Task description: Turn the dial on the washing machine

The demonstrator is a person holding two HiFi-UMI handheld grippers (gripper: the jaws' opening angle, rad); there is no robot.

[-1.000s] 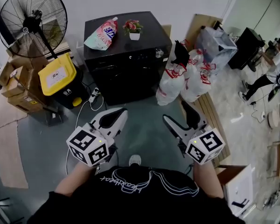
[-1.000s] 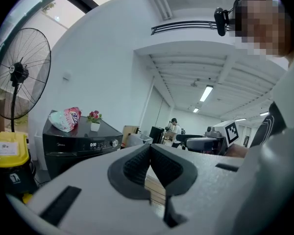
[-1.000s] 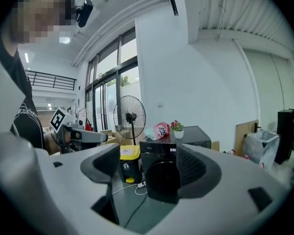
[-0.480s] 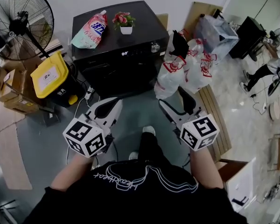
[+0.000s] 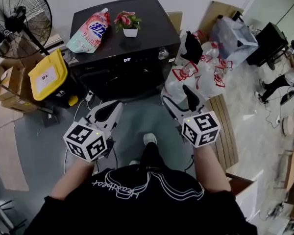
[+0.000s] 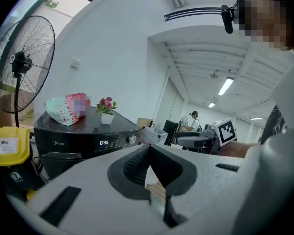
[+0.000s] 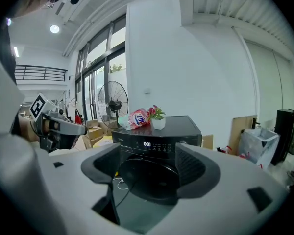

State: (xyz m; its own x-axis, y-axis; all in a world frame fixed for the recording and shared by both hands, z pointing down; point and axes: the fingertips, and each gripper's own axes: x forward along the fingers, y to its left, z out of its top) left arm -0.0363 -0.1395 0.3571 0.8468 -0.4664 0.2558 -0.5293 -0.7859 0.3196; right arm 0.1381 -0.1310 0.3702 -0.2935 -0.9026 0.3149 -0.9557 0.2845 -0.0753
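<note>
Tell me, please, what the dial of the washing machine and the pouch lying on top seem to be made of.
The dial: silver and glinting, so polished metal or chromed plastic; I cannot tell which. The pouch: soft glossy plastic film, printed pink and green; it sags and creases.

Left gripper (image 5: 109,110) jaws together; right gripper (image 5: 179,100) jaws apart.

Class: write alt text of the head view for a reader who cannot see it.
Seen from above, a person holds a shut left gripper and an open right gripper short of a black washer and its dial. A pouch and a plant sit on it; a fan stands at left.
</note>
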